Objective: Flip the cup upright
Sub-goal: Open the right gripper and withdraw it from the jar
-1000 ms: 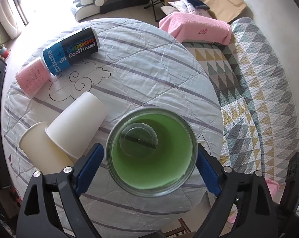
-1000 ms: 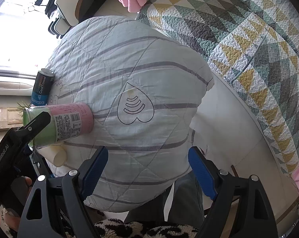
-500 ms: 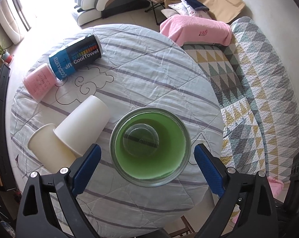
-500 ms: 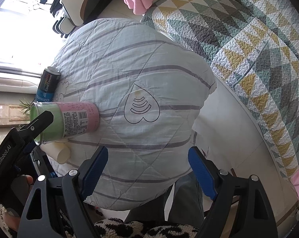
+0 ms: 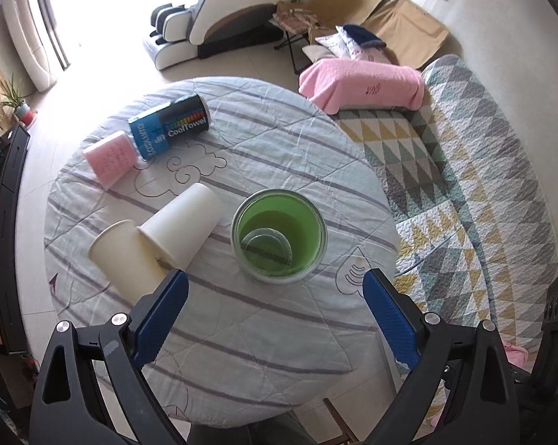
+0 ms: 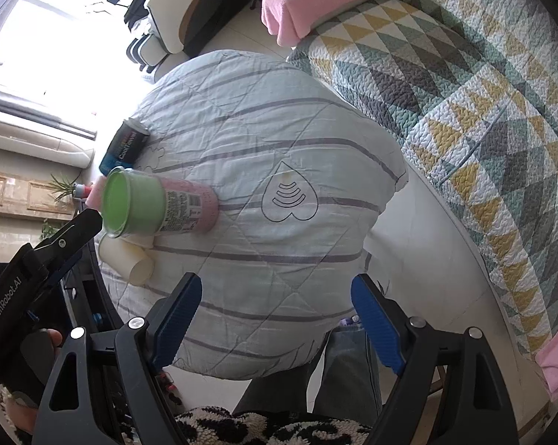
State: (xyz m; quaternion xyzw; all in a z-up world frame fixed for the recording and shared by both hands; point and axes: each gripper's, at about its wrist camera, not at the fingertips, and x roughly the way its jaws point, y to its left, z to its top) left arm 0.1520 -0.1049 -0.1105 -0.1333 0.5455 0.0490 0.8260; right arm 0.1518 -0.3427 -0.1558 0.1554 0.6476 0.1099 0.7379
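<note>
A clear cup with a green and pink sleeve (image 5: 279,235) stands upright on the round quilted table (image 5: 242,333), mouth up. It also shows in the right wrist view (image 6: 156,205). My left gripper (image 5: 273,313) is open and empty, above and behind the cup, apart from it. My right gripper (image 6: 275,319) is open and empty over the table's near edge, well right of the cup. Two white paper cups (image 5: 153,237) lie on their sides left of the green cup.
A blue and black CoolTowel can (image 5: 169,126) and a pink cup (image 5: 110,159) lie on the table's far left. A patterned quilt (image 5: 464,185) and pink cushion (image 5: 360,87) lie beyond the table's right edge.
My left gripper has opened off the green cup and drawn back and up. The cup now stands alone on the table. The right gripper has barely moved.
</note>
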